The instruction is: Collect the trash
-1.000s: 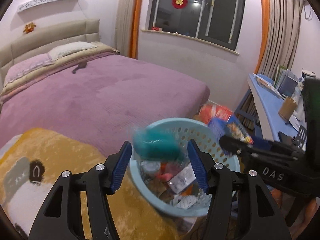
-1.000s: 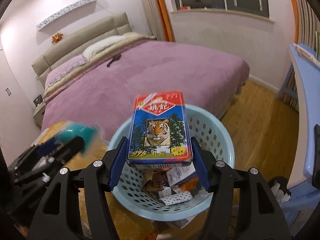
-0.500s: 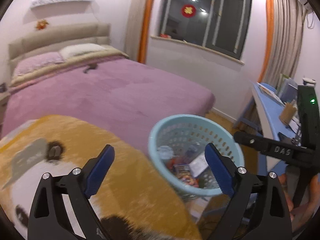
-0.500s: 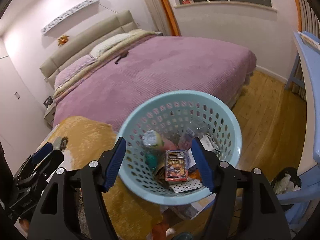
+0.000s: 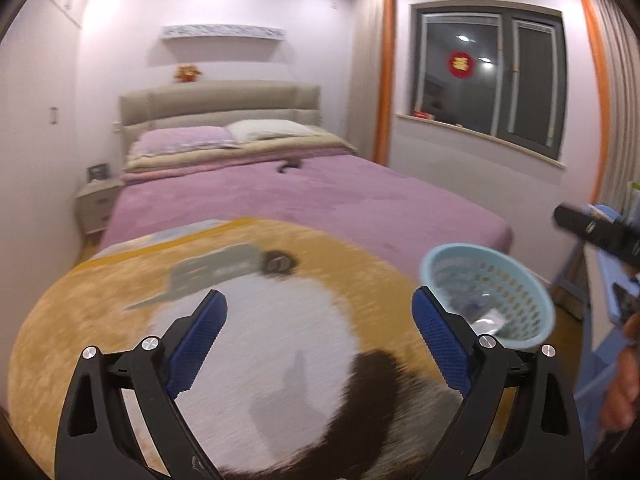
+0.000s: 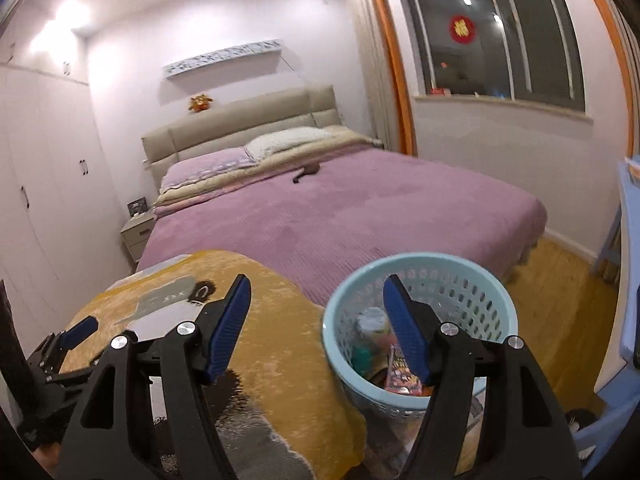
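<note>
A light blue perforated basket (image 6: pixel 420 276) stands at the foot of the bed and holds trash: a colourful box (image 6: pixel 402 376), a teal item (image 6: pixel 362 356) and a pale round lid (image 6: pixel 372 320). It also shows at the right of the left wrist view (image 5: pixel 492 280). My right gripper (image 6: pixel 316 324) is open and empty, hovering above the basket's left rim. My left gripper (image 5: pixel 318 332) is open and empty over a yellow, white and brown blanket (image 5: pixel 256 320). The left gripper also shows at the lower left of the right wrist view (image 6: pixel 68 344).
A purple bed (image 6: pixel 340 208) with pillows and a small dark object (image 6: pixel 306 172) fills the middle. A blue desk (image 6: pixel 628 320) stands at the right, a nightstand (image 6: pixel 138 232) and white wardrobe (image 6: pixel 40 200) at the left. Wood floor (image 6: pixel 560 300) lies beyond the basket.
Both grippers let go: the teal item and the tiger box dropped into the basket. Both then opened wider, rose and swung left, the left one over the blanket.
</note>
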Available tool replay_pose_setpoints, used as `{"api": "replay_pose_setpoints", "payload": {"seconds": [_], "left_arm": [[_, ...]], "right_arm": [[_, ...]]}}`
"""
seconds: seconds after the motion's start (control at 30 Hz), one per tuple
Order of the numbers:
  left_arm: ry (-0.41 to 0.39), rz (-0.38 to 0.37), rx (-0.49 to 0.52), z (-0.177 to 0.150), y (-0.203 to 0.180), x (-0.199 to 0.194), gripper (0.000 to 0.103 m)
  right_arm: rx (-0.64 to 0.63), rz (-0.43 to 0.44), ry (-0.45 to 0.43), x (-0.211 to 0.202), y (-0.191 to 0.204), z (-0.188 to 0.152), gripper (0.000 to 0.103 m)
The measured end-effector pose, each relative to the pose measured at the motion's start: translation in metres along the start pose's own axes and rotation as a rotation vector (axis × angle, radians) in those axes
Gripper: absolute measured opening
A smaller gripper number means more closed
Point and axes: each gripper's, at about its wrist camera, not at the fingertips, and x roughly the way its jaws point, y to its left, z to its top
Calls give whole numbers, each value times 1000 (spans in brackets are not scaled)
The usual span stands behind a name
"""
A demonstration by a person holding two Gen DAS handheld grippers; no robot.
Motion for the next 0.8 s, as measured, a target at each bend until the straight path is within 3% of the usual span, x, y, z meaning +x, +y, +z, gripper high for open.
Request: {"api": "replay_pose_setpoints", "payload": {"seconds": [0.13, 0.37, 0.63, 0.8], "left_arm": [[-18, 60, -18, -16, 14, -2, 91], [-80, 134, 0, -32, 18, -5, 91], [-84, 105, -75, -32, 37, -7, 93], [-103, 109, -42, -33, 30, -11, 96]], "right_arm": [[-26, -26, -66, -9, 20, -8, 69], [-54, -43, -64, -10, 33, -19, 70], [-93, -106, -109, -13, 43, -45, 70], [-83, -117, -93, -7, 45, -59, 70]]}}
